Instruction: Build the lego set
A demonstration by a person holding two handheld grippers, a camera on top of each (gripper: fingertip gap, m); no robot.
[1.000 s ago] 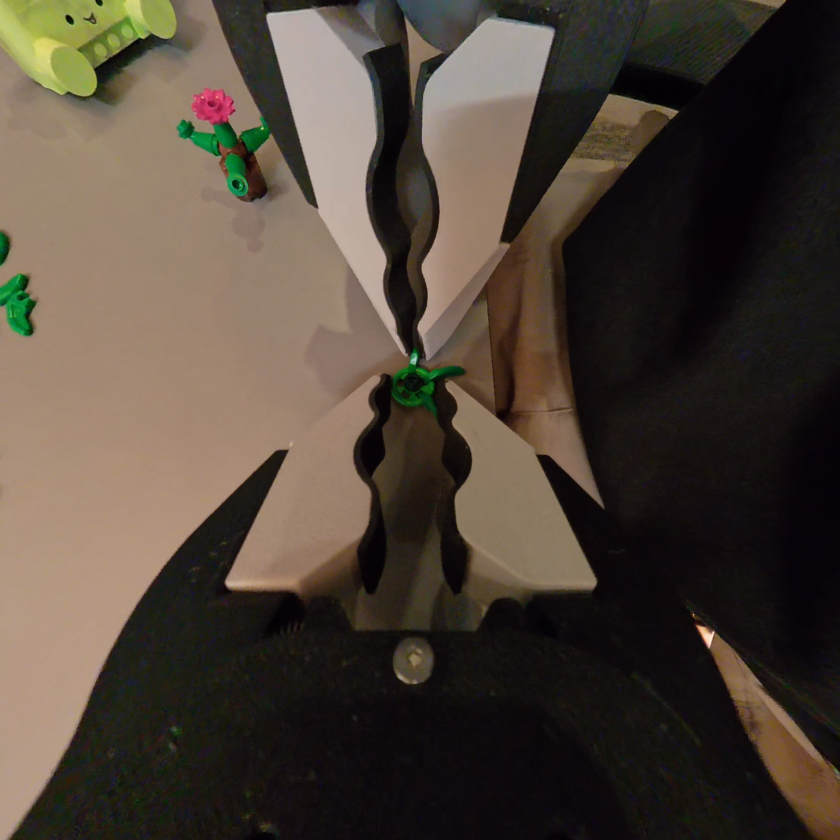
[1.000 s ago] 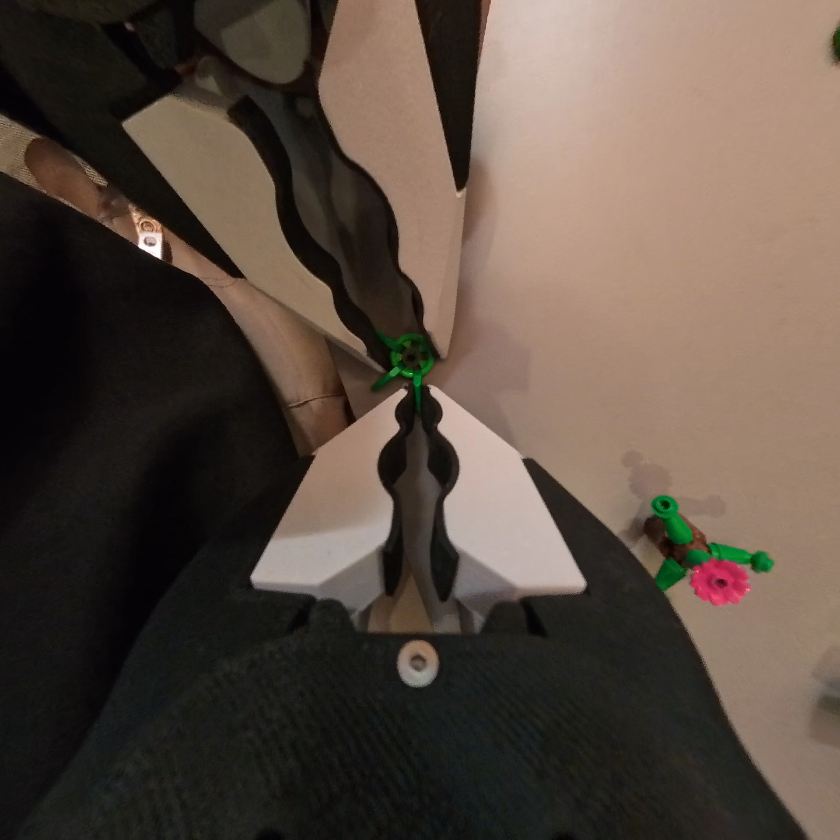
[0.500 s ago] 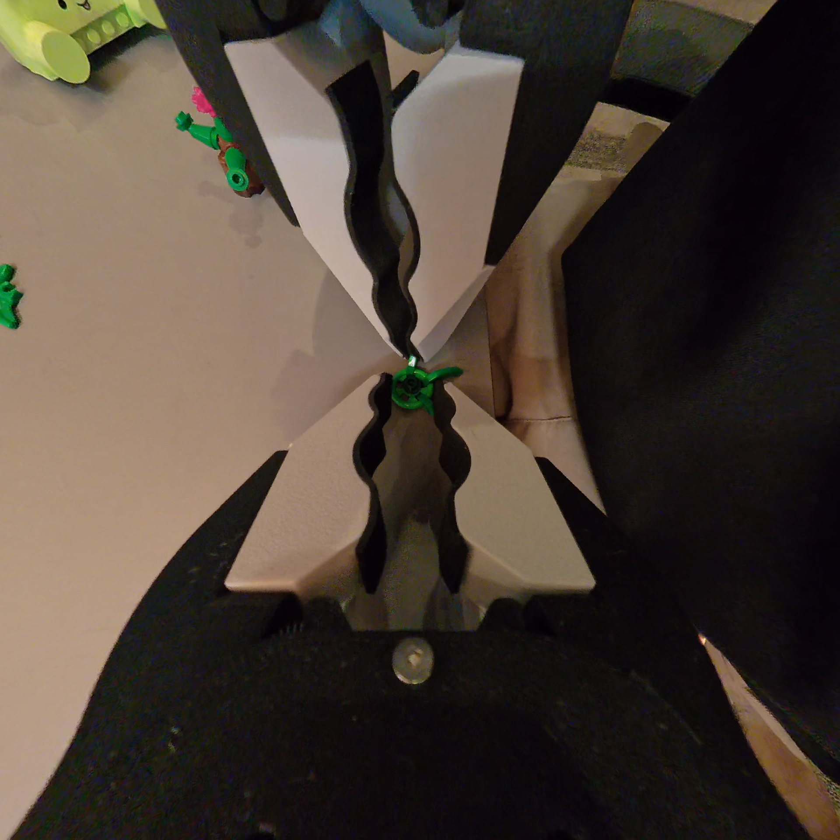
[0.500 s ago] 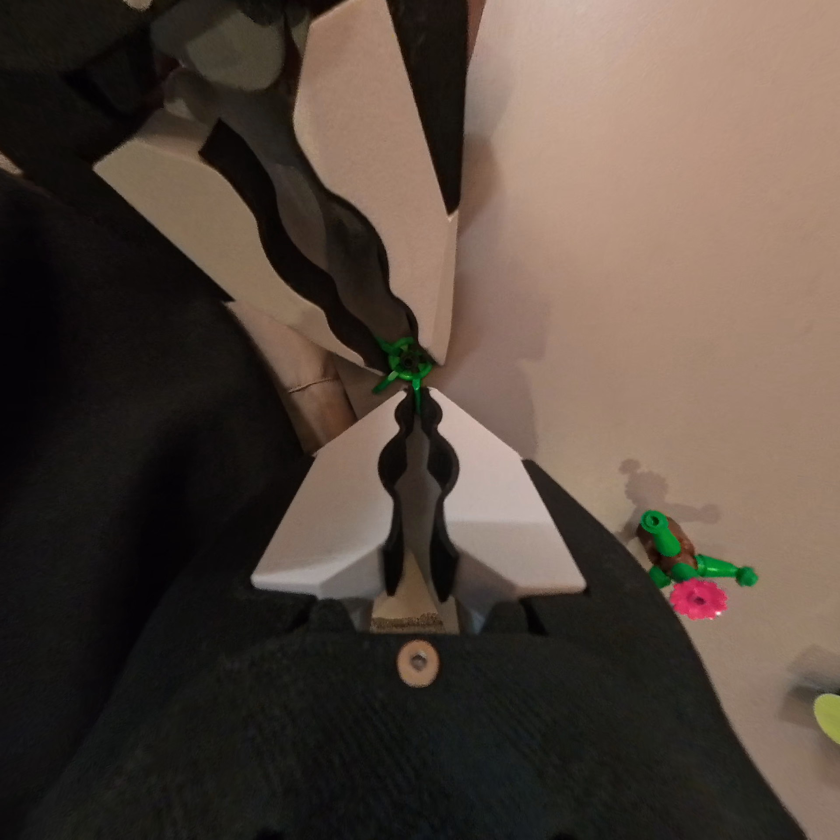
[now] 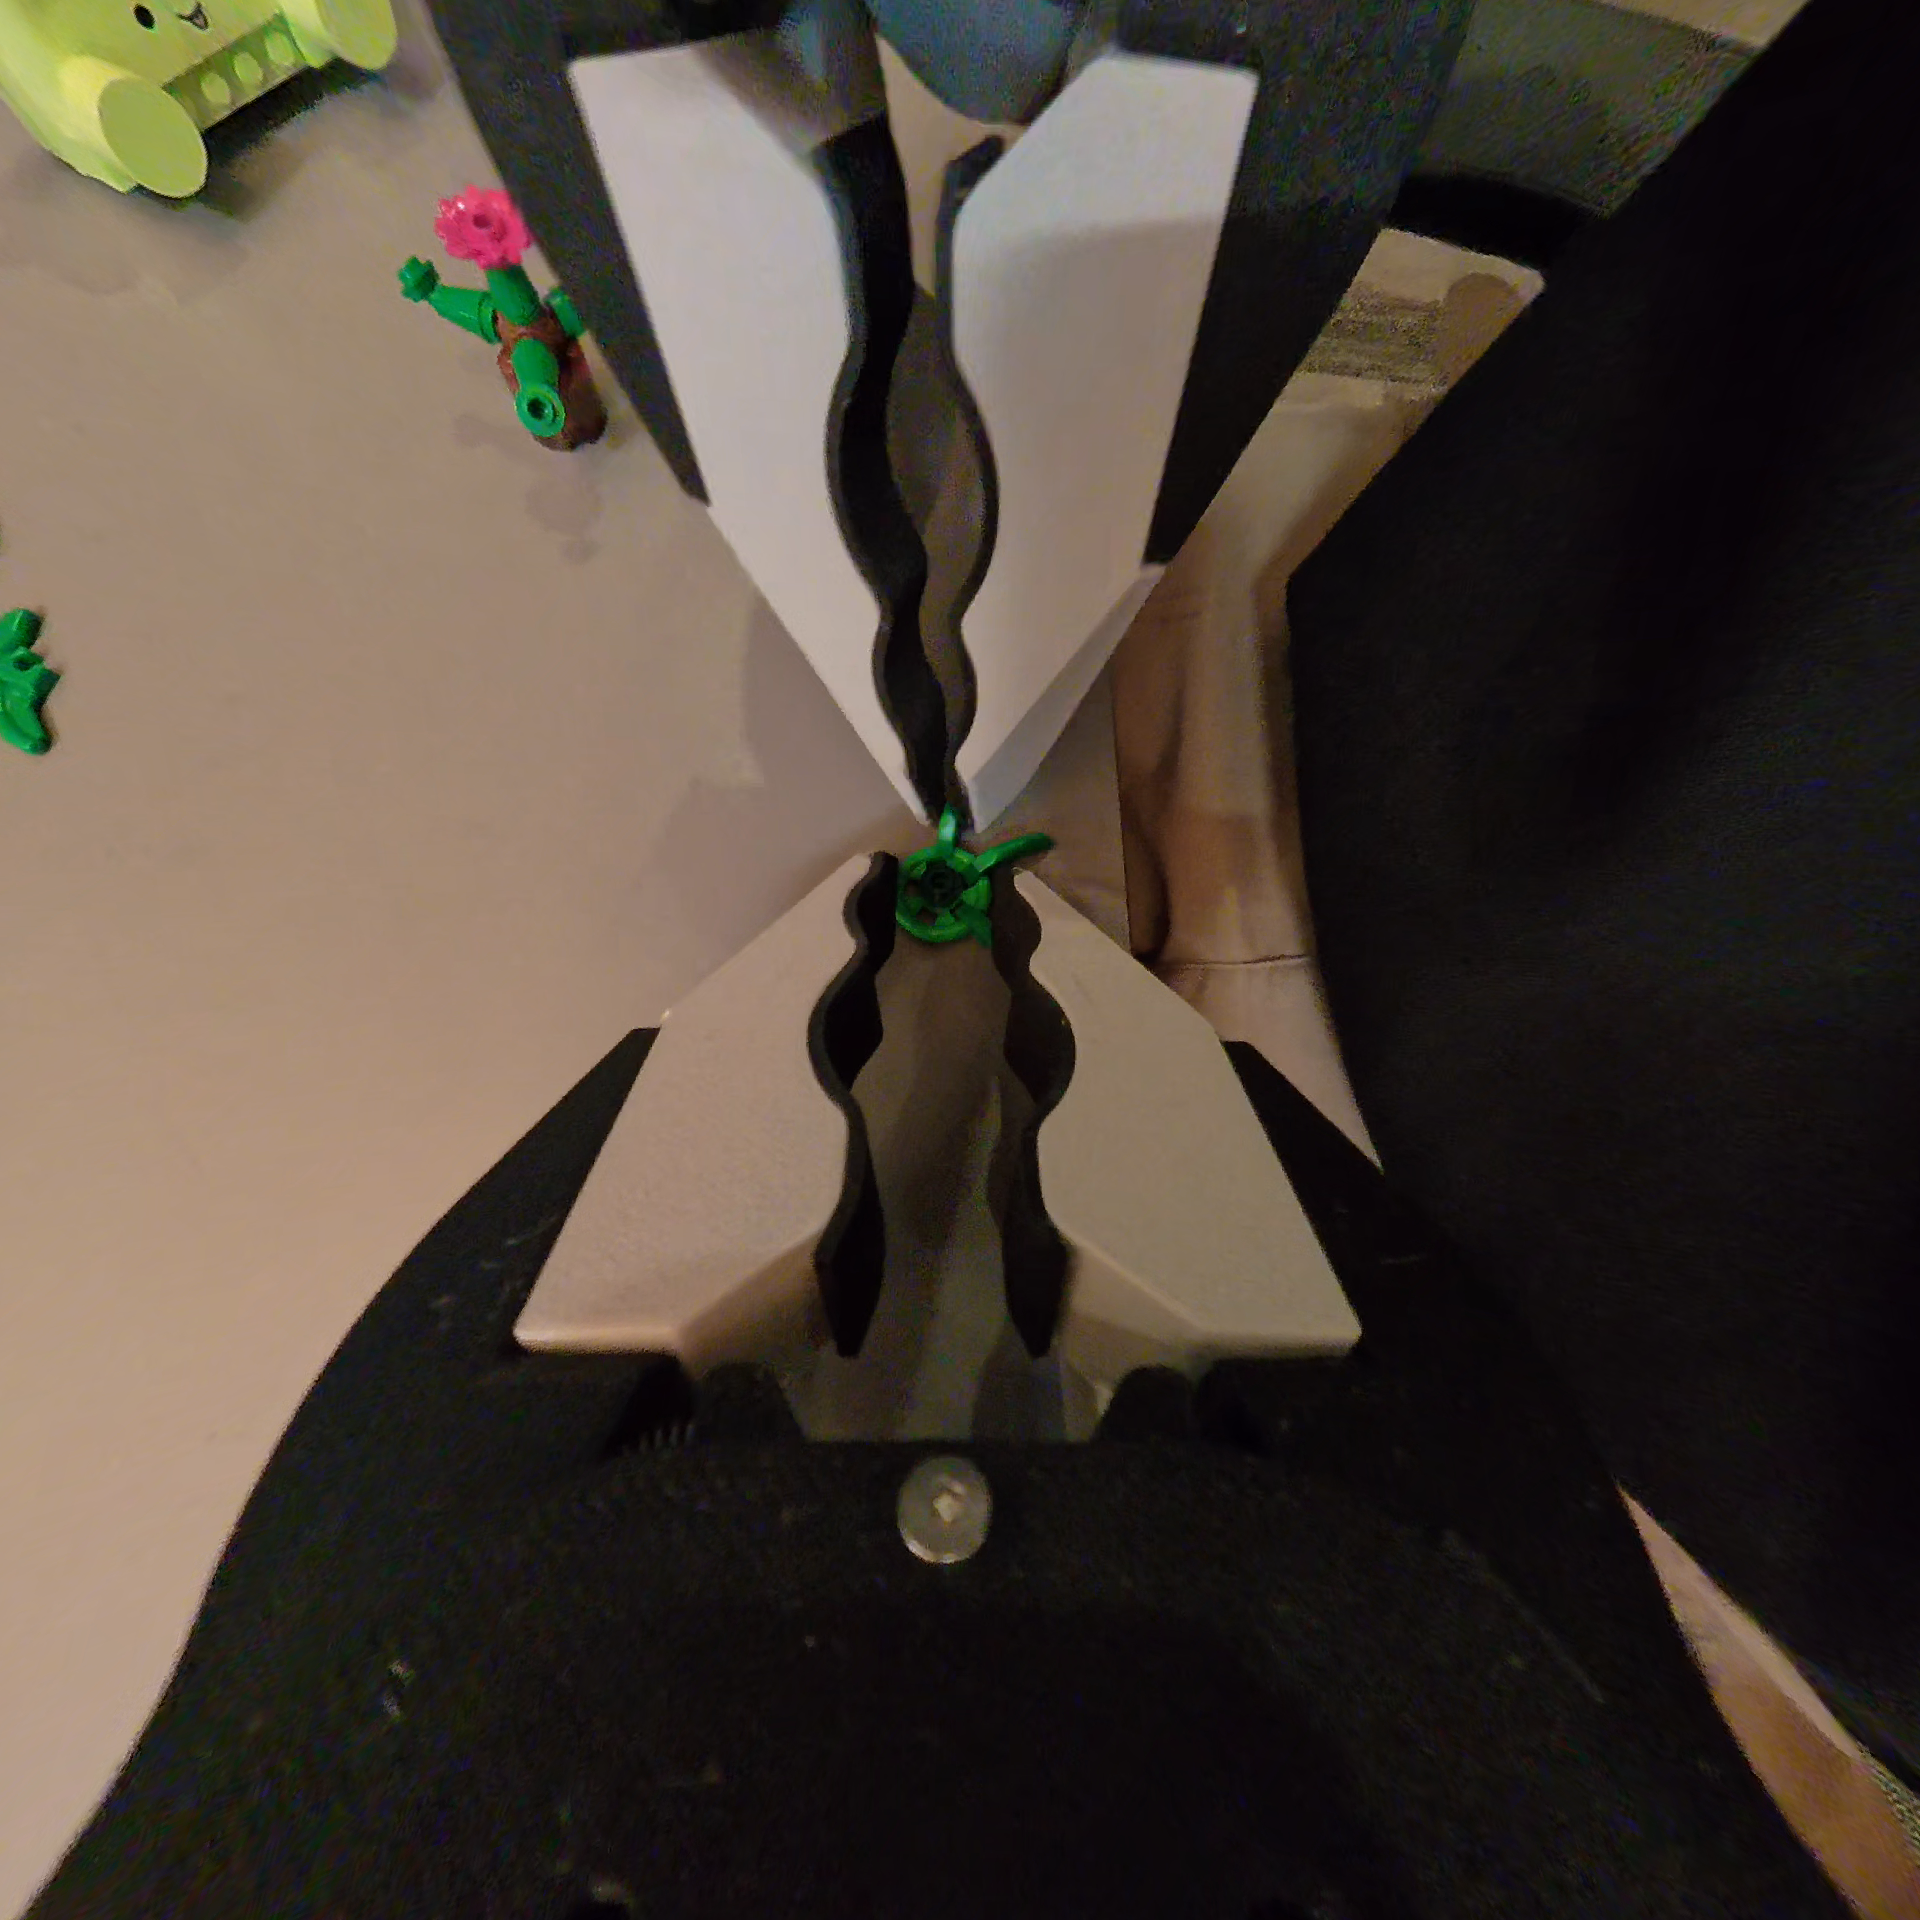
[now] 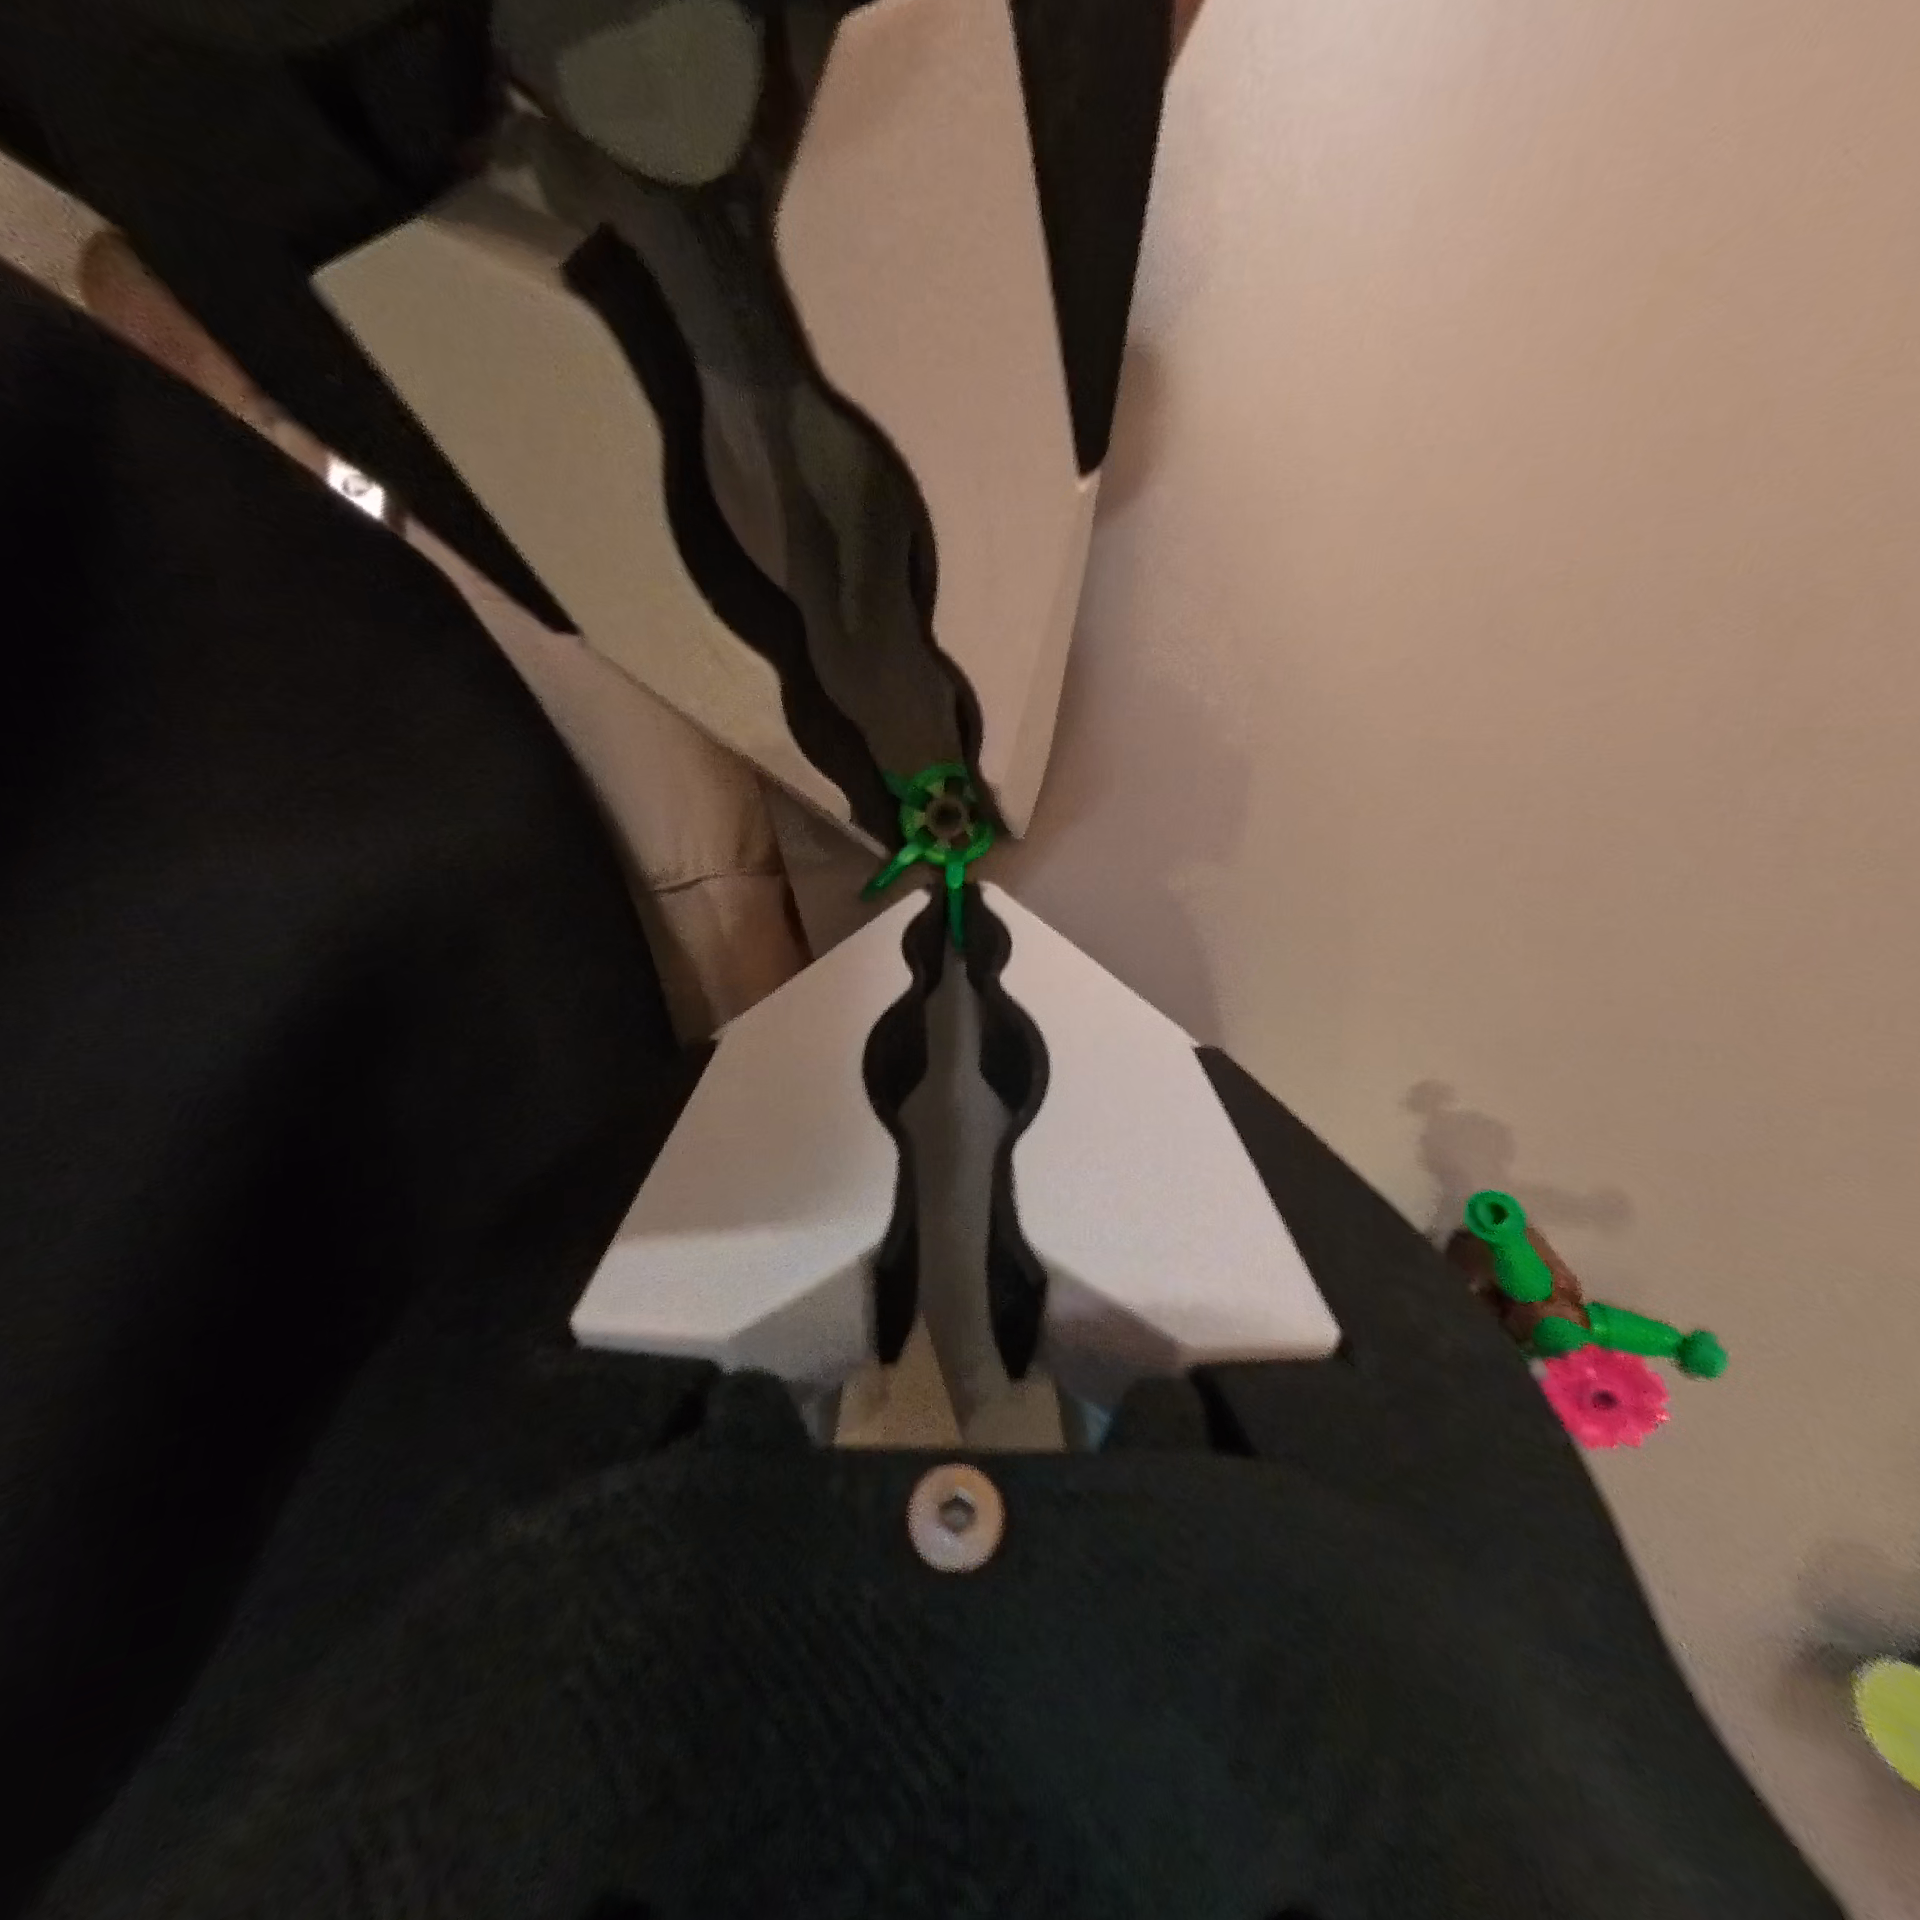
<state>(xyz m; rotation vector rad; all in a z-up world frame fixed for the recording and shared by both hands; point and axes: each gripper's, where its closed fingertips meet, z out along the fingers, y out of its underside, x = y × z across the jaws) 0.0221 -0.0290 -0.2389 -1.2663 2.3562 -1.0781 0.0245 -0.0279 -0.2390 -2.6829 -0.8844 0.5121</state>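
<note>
A small green leaf piece [image 5: 940,891] with a round ring and thin curved leaves is held in the air between both grippers, near the table's edge. My left gripper [image 5: 940,883] is shut on its ring. My right gripper [image 6: 954,914] is shut on one thin leaf of the same piece [image 6: 938,821] and meets the left gripper tip to tip. In the left wrist view the right gripper [image 5: 948,816] comes in from the top. A small flower build [image 5: 520,332] stands on the table: brown stump, green stems, pink blossom. It also shows in the right wrist view [image 6: 1538,1309].
A lime-green brick figure [image 5: 177,94] sits at the far left of the beige table [image 5: 312,935]. Loose green leaf pieces [image 5: 21,686] lie at the left edge. A person's black clothing [image 5: 1610,831] fills the side beyond the table edge. Left and right tips are no more than a few centimetres apart.
Both grippers stay shut on the green leaf piece. The joined pair has shifted and tilted slightly, so the flower build sits a little differently in both views.
</note>
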